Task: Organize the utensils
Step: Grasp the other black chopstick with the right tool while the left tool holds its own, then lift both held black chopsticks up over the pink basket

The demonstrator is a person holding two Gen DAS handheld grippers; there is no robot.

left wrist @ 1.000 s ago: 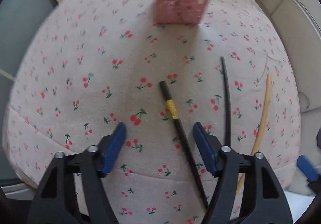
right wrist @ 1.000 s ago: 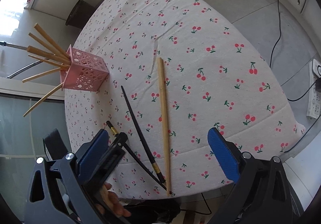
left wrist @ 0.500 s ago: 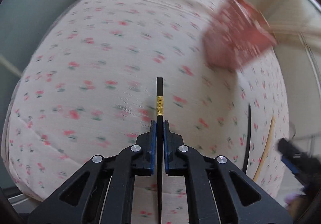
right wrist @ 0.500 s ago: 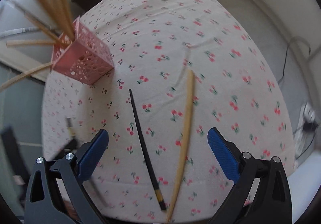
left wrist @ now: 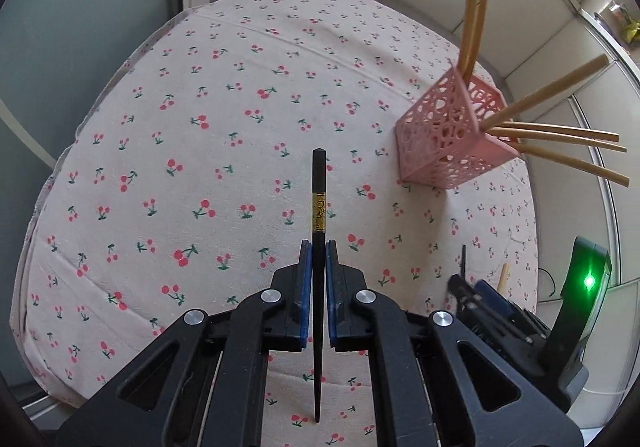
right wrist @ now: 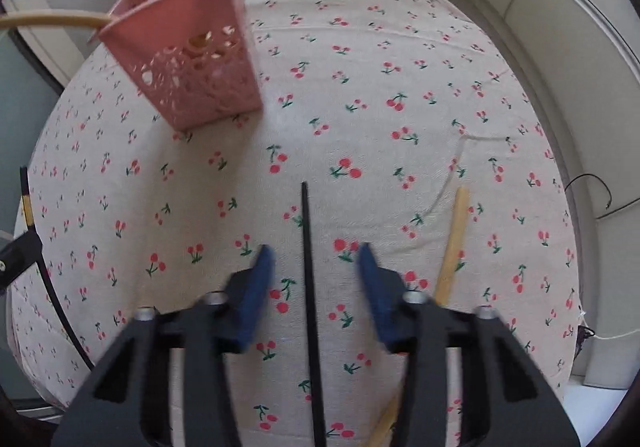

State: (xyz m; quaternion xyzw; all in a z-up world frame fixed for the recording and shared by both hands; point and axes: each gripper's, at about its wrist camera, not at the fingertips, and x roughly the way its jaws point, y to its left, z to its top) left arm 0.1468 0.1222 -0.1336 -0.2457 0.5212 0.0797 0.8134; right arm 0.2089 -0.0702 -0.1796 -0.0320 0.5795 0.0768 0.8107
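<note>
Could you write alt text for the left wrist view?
A hand-held gripper clamps a black chopstick with a gold band above a cherry-print tablecloth. To the right stands a pink perforated plastic basket holding wooden chopsticks.

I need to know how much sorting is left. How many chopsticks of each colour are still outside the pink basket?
Black chopsticks: 2, one clamped in the left hand-held gripper, one on the tablecloth between the right hand-held gripper's open fingers.
Wooden chopsticks: 1, on the tablecloth.
Total: 3
</note>
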